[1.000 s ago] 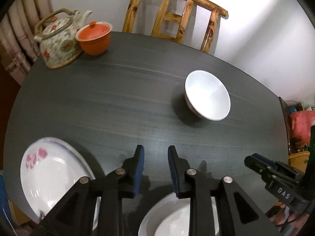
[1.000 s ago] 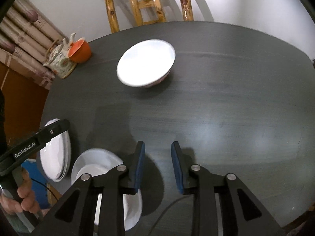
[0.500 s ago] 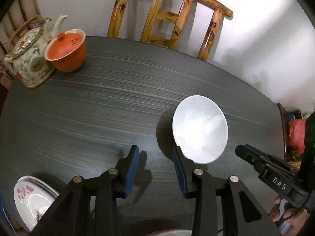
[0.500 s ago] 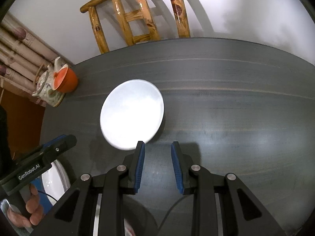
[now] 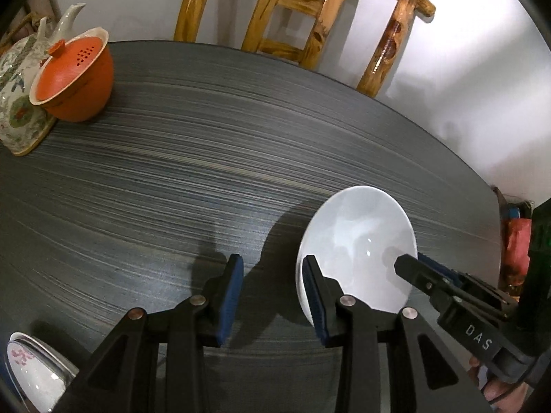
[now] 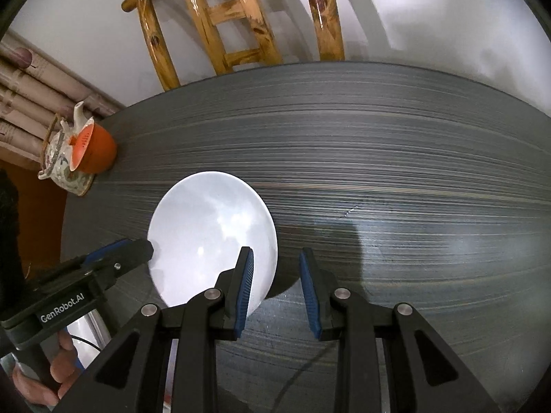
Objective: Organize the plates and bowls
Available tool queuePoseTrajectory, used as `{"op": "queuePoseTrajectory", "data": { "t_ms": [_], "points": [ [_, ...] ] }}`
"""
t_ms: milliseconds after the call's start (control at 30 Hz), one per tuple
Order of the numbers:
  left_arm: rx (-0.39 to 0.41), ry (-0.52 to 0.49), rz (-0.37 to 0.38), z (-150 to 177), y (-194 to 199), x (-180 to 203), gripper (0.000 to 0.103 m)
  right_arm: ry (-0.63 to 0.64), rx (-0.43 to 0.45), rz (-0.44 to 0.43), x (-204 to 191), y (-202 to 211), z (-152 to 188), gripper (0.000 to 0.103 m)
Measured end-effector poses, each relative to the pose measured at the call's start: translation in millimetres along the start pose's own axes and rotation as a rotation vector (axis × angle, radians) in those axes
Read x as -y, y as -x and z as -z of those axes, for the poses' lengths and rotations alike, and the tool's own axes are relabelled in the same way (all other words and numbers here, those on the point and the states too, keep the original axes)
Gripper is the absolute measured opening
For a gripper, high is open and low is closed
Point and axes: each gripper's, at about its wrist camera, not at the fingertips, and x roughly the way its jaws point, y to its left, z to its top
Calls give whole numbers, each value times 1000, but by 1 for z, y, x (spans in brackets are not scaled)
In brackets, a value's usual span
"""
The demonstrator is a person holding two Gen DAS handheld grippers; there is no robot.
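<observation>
A white bowl (image 5: 358, 247) stands on the dark table (image 5: 206, 179); it also shows in the right wrist view (image 6: 210, 234). My left gripper (image 5: 272, 275) is open at the bowl's left rim, its right finger against the rim's outside. My right gripper (image 6: 275, 268) is open at the bowl's right rim, its left finger over the bowl's inside edge. Each gripper shows in the other's view, the right one (image 5: 406, 265) and the left one (image 6: 137, 251). A white plate with pink flowers (image 5: 31, 375) lies at the near left.
An orange lidded cup (image 5: 74, 75) and a floral teapot (image 5: 17, 103) stand at the far left; both also show in the right wrist view, the cup (image 6: 93, 151). A wooden chair (image 5: 299, 20) stands behind the table. Red items (image 5: 516, 237) lie beyond the table's right edge.
Both grippers have moved forward across the table and now flank the white bowl. The near bowl and most of the flowered plate have dropped out of view. Both jaws stay open.
</observation>
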Motion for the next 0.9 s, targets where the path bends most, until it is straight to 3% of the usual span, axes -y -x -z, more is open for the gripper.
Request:
{"op": "queuePoseTrajectory", "data": {
  "t_ms": [167,233,333,500,900],
  "points": [
    [-10,-4,2,-1,-7,0,36,10,-20,-31,0,-10,-2,21],
    [-7,-13,-5,0,-8,1,35,18,-19,-28,-2,-11,-2,14],
    [-14,-17,21,0,-10,4,20,21,-17,-25,-2,-12,-2,11],
    [-12,-35,16,0,-11,10,8,22,-15,-16,-3,-12,0,8],
    [-4,-66,16,17,16,12,7,8,-3,-10,-11,0,15,7]
  ]
}}
